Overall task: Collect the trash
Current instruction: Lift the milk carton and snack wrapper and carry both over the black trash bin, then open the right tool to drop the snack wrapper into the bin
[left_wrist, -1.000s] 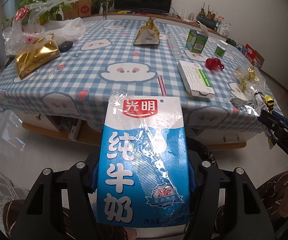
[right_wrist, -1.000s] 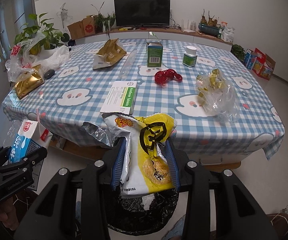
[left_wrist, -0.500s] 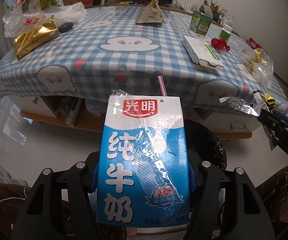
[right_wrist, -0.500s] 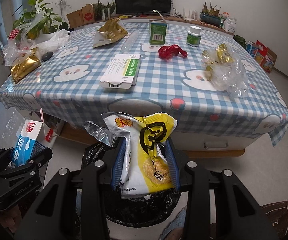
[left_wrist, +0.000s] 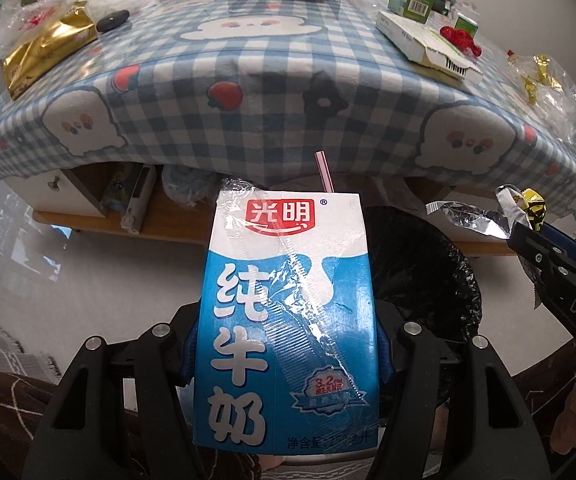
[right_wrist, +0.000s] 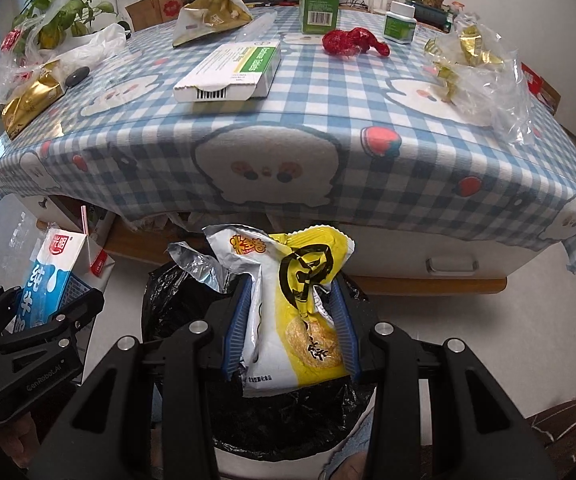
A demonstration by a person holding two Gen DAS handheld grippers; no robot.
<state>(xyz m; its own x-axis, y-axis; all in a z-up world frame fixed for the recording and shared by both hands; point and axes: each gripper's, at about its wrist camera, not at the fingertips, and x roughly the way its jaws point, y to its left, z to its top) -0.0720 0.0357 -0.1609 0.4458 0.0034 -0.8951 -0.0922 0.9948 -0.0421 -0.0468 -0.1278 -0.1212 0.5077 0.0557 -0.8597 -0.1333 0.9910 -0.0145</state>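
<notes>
My left gripper [left_wrist: 285, 344] is shut on a blue and white milk carton [left_wrist: 288, 320] with a pink straw [left_wrist: 324, 172] at its top; the same carton [right_wrist: 53, 276] shows at the left of the right wrist view. My right gripper [right_wrist: 292, 332] is shut on a crumpled yellow and white snack bag [right_wrist: 300, 312], held just above a bin lined with a black bag [right_wrist: 288, 424]. From the left wrist view that bin liner [left_wrist: 420, 264] lies behind the carton, and the snack bag's foil edge [left_wrist: 472, 216] pokes in from the right.
A low table with a blue checked cloth [right_wrist: 288, 152] stands just behind the bin. On it lie a white medicine box [right_wrist: 231, 70], a red wrapper [right_wrist: 352, 42], a green carton [right_wrist: 320, 8], a clear bag of gold wrappers [right_wrist: 480, 68] and a gold bag [left_wrist: 43, 56].
Both grippers have sunk from table-top height to below the table's edge, carrying the carton and the snack bag. The black bin liner now fills more of both views.
</notes>
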